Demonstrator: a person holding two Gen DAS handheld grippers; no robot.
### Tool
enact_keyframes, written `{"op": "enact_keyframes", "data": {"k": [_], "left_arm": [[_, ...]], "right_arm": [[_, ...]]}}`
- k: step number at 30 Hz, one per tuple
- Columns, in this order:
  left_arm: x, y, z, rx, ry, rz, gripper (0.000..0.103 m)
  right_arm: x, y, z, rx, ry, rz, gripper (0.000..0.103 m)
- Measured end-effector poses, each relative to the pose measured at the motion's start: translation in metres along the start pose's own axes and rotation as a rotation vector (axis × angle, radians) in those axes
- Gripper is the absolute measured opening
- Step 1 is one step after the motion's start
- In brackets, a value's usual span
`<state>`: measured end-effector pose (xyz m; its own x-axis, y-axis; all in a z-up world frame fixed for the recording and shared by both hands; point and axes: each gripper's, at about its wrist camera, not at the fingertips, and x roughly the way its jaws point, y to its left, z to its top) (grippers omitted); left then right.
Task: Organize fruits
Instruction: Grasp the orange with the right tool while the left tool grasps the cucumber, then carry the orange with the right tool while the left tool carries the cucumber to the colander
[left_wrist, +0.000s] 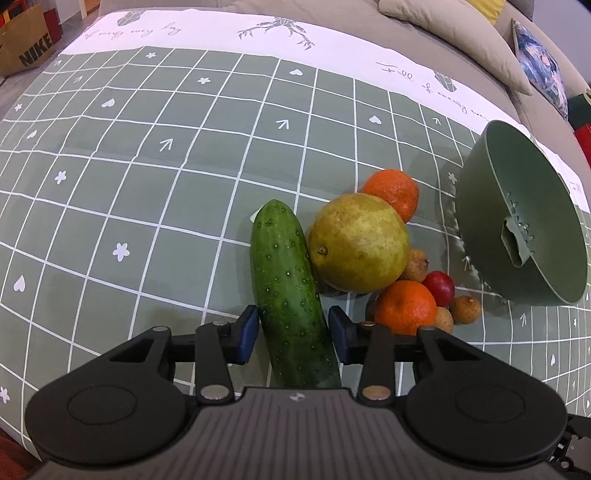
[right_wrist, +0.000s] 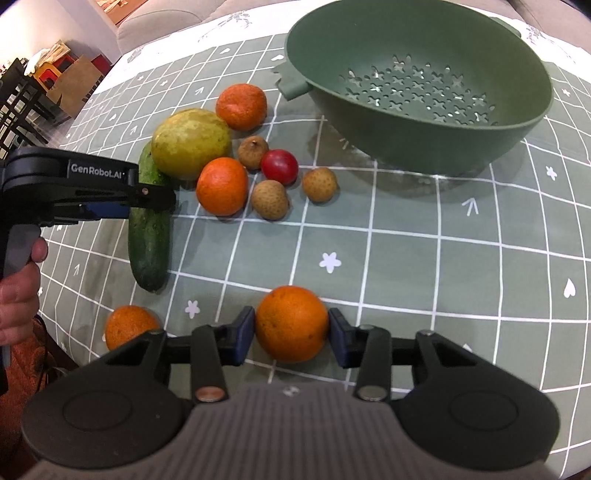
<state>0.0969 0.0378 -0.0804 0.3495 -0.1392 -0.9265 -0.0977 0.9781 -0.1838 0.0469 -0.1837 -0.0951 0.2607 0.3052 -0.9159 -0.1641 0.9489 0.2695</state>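
The left black two-finger claw (left_wrist: 293, 334) points steeply down, its blue-padded fingers (left_wrist: 248, 332) closed against both sides of a long green cucumber (left_wrist: 288, 291). The right black claw (right_wrist: 291, 332) also tilts steeply down, its blue pads (right_wrist: 245, 334) pressing either side of a round orange (right_wrist: 291, 323). A bare hand (right_wrist: 18, 291) wraps the left claw's grey handle.
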Motion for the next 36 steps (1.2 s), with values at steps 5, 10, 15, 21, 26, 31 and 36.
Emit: {"op": "enact_keyframes", "data": {"k": [5,10,15,21,26,31,36], "left_arm": [[-0.005,0.004,-0.007,-0.011,0.000,0.005,0.045],[-0.020,0.008,-0.013,-0.020,-0.023,-0.006,0.044],[-0.036,0.008,-0.013,-0.021,-0.051,-0.016,0.043],[-0.058,0.002,-0.016,-0.004,-0.079,-0.032,0.043],[-0.071,-0.001,-0.019,-0.006,-0.092,-0.049,0.043],[-0.092,-0.011,-0.017,0.009,-0.131,-0.091,0.043],[-0.110,-0.035,-0.002,0.043,-0.165,-0.160,0.042]], "right_arm": [[-0.002,0.000,-0.003,-0.001,-0.005,-0.005,0.039],[-0.007,-0.001,-0.006,-0.002,-0.014,-0.010,0.039],[-0.017,0.002,-0.007,-0.013,-0.041,-0.008,0.039],[-0.033,0.003,-0.007,-0.020,-0.085,-0.004,0.039],[-0.044,0.004,-0.007,-0.022,-0.115,-0.001,0.039],[-0.061,0.002,-0.001,-0.032,-0.168,0.000,0.039],[-0.082,-0.006,0.014,-0.053,-0.226,-0.013,0.039]]}}
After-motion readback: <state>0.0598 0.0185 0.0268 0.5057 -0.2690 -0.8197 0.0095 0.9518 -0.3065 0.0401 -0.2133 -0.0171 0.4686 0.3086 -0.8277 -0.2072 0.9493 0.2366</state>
